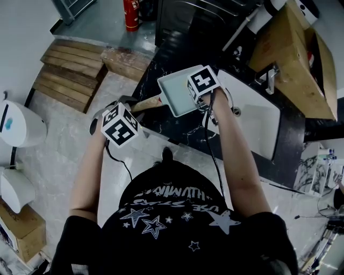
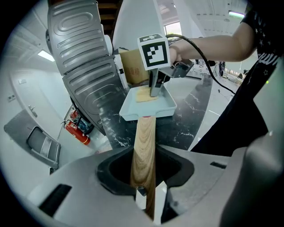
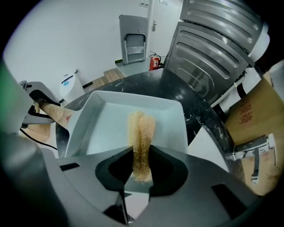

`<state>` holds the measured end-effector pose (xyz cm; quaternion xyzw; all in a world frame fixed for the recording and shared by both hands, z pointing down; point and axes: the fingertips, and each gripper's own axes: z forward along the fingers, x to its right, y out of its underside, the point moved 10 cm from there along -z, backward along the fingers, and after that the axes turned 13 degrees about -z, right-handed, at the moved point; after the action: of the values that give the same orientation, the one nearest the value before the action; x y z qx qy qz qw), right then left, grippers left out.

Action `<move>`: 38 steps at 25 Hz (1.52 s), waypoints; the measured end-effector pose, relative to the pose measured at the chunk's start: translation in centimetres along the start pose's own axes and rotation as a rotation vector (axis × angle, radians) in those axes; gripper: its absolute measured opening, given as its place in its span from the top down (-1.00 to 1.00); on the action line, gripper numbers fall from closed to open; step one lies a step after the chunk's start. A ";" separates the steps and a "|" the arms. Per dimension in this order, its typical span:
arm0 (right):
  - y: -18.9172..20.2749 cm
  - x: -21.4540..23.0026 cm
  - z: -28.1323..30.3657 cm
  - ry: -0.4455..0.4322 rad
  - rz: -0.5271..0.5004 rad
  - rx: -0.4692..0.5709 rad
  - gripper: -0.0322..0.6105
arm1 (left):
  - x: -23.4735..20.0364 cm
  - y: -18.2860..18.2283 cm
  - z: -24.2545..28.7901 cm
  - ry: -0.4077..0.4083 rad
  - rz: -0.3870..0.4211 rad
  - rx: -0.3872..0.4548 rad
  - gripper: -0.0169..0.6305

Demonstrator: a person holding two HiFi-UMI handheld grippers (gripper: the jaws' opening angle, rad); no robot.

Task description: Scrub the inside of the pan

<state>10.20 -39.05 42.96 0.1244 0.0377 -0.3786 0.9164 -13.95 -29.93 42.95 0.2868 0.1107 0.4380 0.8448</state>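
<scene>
A pale blue square pan (image 1: 177,92) (image 2: 148,106) (image 3: 120,124) lies on the dark marble counter (image 1: 161,59), its wooden handle (image 1: 146,103) (image 2: 144,155) pointing toward me. My left gripper (image 1: 129,110) (image 2: 146,195) is shut on that handle. My right gripper (image 1: 201,102) (image 3: 141,175) is shut on a folded tan loofah scrubber (image 3: 141,133) (image 2: 146,94), which hangs down into the pan's near right part. Whether the scrubber's tip touches the pan floor I cannot tell.
A white sink (image 1: 252,115) sits to the right of the pan, with a cardboard box (image 1: 293,59) behind it. A ribbed metal appliance (image 3: 217,48) (image 2: 86,75) stands past the pan. A red fire extinguisher (image 1: 130,13) and wooden pallets (image 1: 67,72) are on the floor.
</scene>
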 end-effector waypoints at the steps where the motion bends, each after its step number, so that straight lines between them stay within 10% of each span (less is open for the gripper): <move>1: -0.1 -0.4 -0.1 -0.013 -0.001 0.008 0.65 | 0.0 0.0 0.0 -0.001 0.000 0.000 0.52; 25: -1.2 -6.1 -0.4 -0.255 0.025 0.154 0.62 | 0.3 -0.1 0.3 -0.036 -0.004 -0.003 0.52; 38: 1.8 1.6 -1.5 -0.019 0.005 0.031 0.63 | 0.3 -0.2 0.2 -0.037 -0.005 -0.009 0.52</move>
<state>12.62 -38.53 41.57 0.1353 0.0229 -0.3780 0.9156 -13.53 -29.83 42.99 0.2907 0.0938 0.4310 0.8491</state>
